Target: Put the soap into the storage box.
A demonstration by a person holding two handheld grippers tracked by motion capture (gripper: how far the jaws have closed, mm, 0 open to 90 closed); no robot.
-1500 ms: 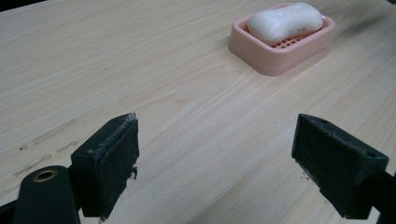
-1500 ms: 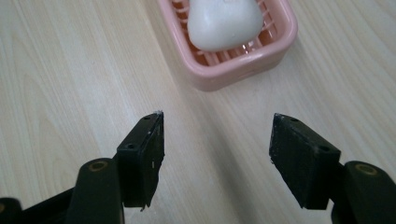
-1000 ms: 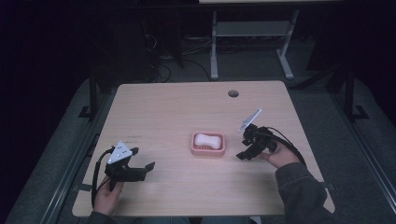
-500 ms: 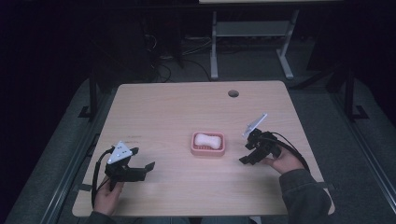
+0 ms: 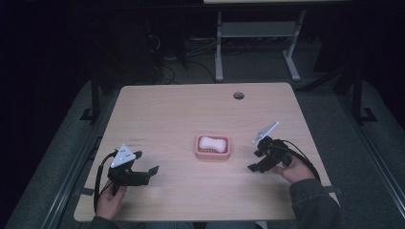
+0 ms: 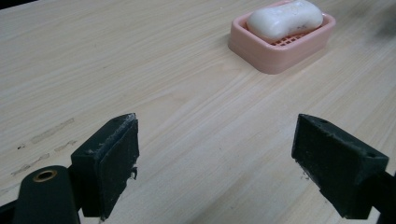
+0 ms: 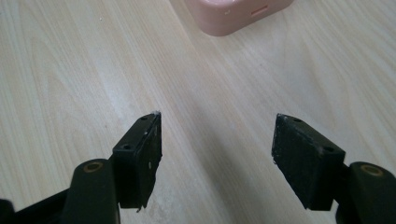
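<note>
A pink soap dish (image 5: 213, 151) sits at the middle of the wooden table (image 5: 191, 109), holding a white bar of soap (image 5: 212, 142). My left gripper (image 5: 146, 163) rests open near the front left, well apart from the dish. In the left gripper view its jaws stand wide, the gripper (image 6: 219, 158) aimed at bare wood, with the dish (image 6: 280, 51) and soap (image 6: 285, 18) up ahead to the right. My right gripper (image 5: 255, 161) is open just right of the dish. The right gripper view shows that gripper (image 7: 217, 154) over bare wood, with a corner of the dish (image 7: 233, 14) at the top edge.
A round cable hole (image 5: 238, 95) lies near the table's far edge. Faint dark marks (image 5: 136, 139) are on the wood by the left gripper. Beyond the table stand a white frame's legs (image 5: 218, 47) and cables on a dark floor.
My right gripper has drawn back a little from the dish, toward the front right edge, staying open. The left gripper has not moved.
</note>
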